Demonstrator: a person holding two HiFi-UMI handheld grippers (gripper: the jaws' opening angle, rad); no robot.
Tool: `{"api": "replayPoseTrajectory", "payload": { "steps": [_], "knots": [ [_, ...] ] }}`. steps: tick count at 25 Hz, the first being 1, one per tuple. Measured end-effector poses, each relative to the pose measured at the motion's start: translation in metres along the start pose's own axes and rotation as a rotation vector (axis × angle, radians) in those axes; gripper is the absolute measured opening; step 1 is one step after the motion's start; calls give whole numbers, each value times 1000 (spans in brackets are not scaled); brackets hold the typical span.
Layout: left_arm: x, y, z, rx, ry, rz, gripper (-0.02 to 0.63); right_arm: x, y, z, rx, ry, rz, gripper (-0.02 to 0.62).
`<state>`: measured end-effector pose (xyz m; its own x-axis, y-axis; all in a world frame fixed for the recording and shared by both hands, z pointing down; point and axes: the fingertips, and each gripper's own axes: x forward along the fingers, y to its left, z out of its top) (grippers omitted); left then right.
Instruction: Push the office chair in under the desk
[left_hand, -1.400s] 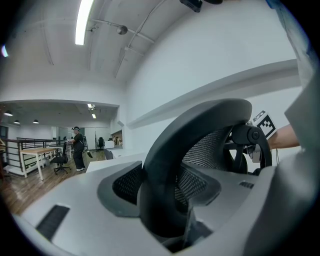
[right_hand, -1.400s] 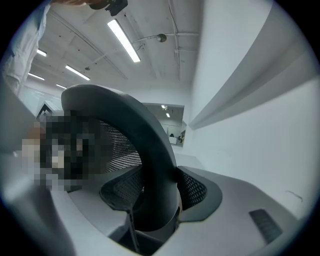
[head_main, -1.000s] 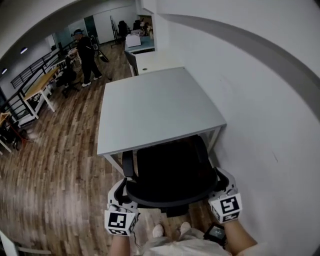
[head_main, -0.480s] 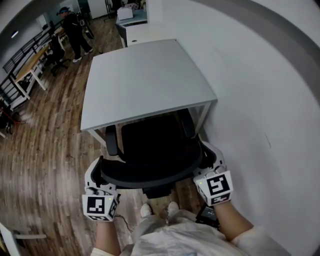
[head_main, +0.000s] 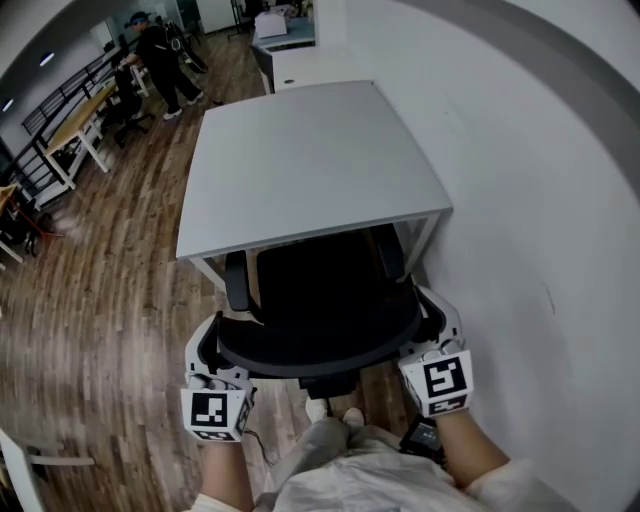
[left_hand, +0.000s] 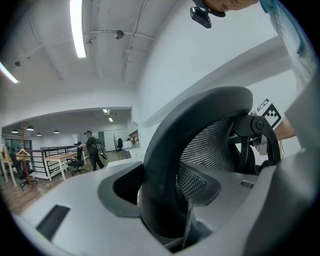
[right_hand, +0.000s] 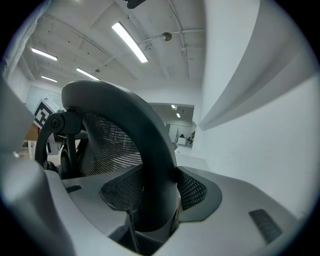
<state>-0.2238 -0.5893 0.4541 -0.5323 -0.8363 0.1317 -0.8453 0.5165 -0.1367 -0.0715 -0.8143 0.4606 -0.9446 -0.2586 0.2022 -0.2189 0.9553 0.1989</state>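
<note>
**Chair half in, tight by the wall**

Head view: the office chair (head_main: 320, 300) sits with its seat partly under the desk (head_main: 300, 160), backrest toward the person, front-to-back line aimed straight in. The left gripper (head_main: 207, 350) and right gripper (head_main: 432, 330) grip the backrest's two sides. A lopsided shove could swing an armrest (head_main: 388, 252) into the desk leg (head_main: 428, 243) or wall (head_main: 540, 220).

Left gripper view: jaws clamped on the backrest rim (left_hand: 160, 165).

Right gripper view: same clamp; the pads might slide off that curve

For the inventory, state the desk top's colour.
Plain light grey desk top, clearest in the head view.
</note>
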Motion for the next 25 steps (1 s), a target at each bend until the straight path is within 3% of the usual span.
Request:
{"api": "replayPoseTrajectory", "payload": {
  "steps": [4,9,25],
  "knots": [
    [18,4,1,-6,-16,-19,216,12,-9,0,17,-18,-11,224],
    [40,17,0,-68,-29,-28,216,34,-17,-1,32,-17,-19,221],
    [112,42,3,-65,-21,-19,216,106,-50,5,10,-30,-32,221]
  ]
}}
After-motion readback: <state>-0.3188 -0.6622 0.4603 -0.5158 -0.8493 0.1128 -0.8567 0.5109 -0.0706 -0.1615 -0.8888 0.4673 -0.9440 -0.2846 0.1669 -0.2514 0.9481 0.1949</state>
